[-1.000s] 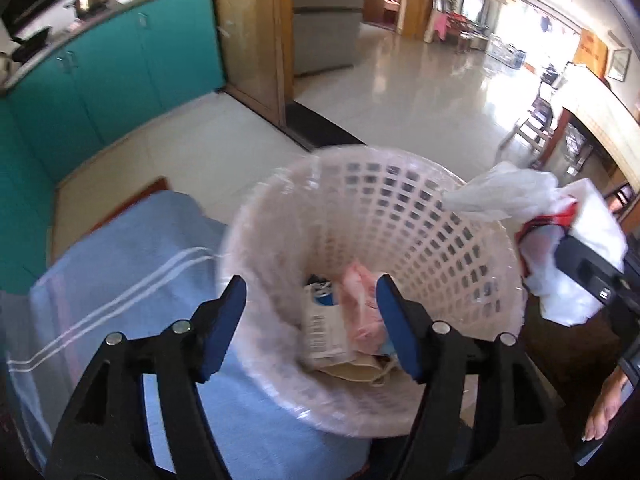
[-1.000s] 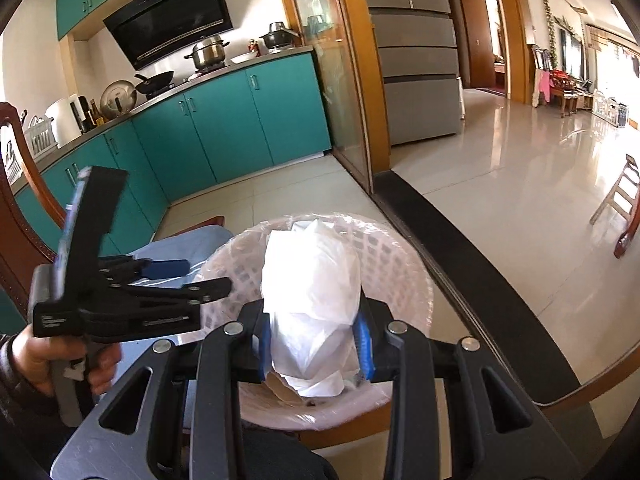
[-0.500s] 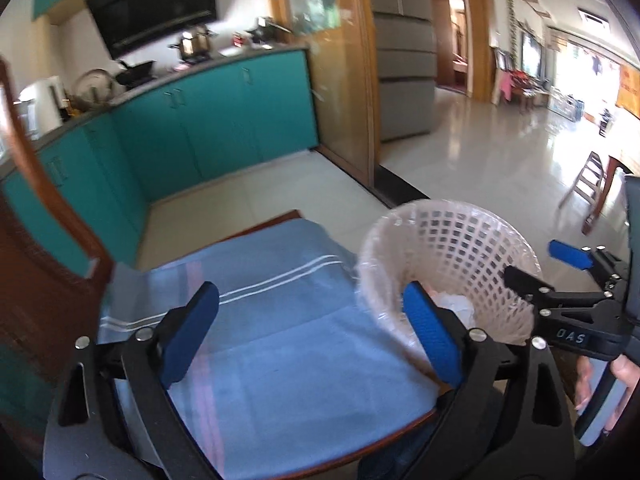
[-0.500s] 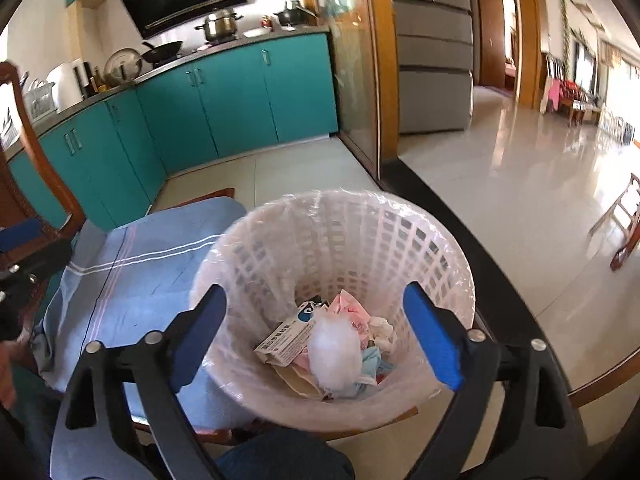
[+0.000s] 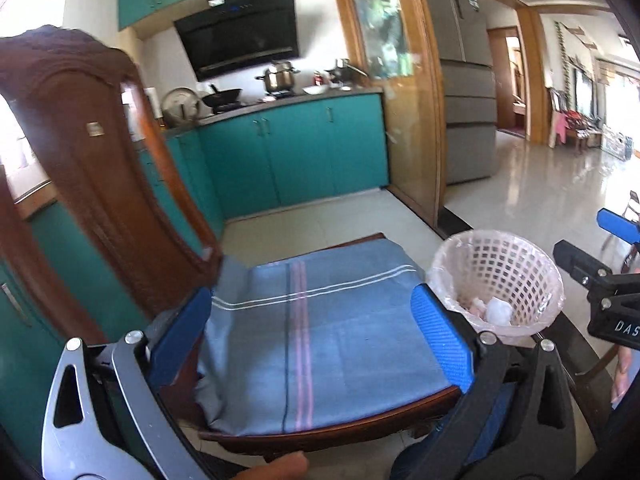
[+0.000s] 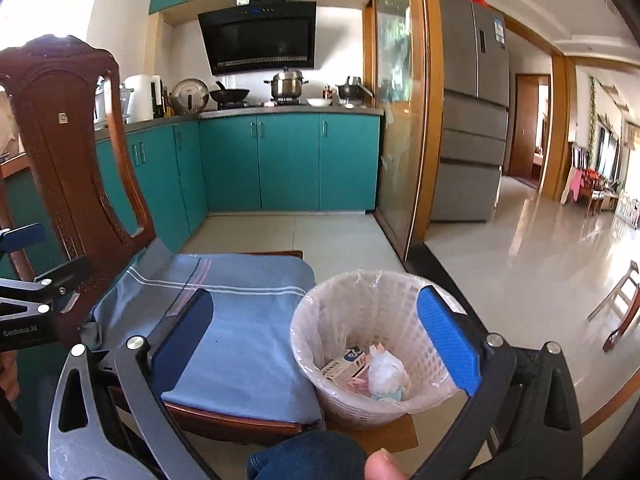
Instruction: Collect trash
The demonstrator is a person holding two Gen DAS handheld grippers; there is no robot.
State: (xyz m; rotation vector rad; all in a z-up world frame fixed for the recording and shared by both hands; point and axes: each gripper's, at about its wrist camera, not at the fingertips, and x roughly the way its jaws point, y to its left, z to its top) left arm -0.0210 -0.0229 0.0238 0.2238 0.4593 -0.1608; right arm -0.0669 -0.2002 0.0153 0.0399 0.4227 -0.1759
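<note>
there is one wooden chair (image 6: 68,152) on the left, with one blue cloth (image 6: 244,320) spread over its seat. just beside the seat, on the right, stands one white basket (image 6: 360,312) lined with a thin plastic bag. inside the basket i count about four pieces of trash: one small carton (image 6: 344,366), one white crumpled bag (image 6: 384,370), something pink and something light blue below it; the exact number is hard to tell. the trash lies at the bottom of the basket.

there are two grippers. the left gripper (image 5: 312,344) has just been opening and now its jaws stand wide apart, released, with nothing between them; behind them is only the blue cloth on the chair seat. the right gripper (image 6: 316,344) has also just been opening, and its jaws are spread wide and hold nothing. the basket shows in the gap between its fingers, nearer to the right finger, but the pads do not touch it. each gripper shows at the edge of the other camera's view, and they are well apart.

around, there are teal cabinets (image 6: 288,164) under a counter with two pots and one pan, one black hood (image 6: 260,36) above, and one grey fridge (image 6: 472,120) on the right. a knee in blue jeans (image 6: 308,456) and a fingertip (image 6: 380,464) show at the bottom edge.
</note>
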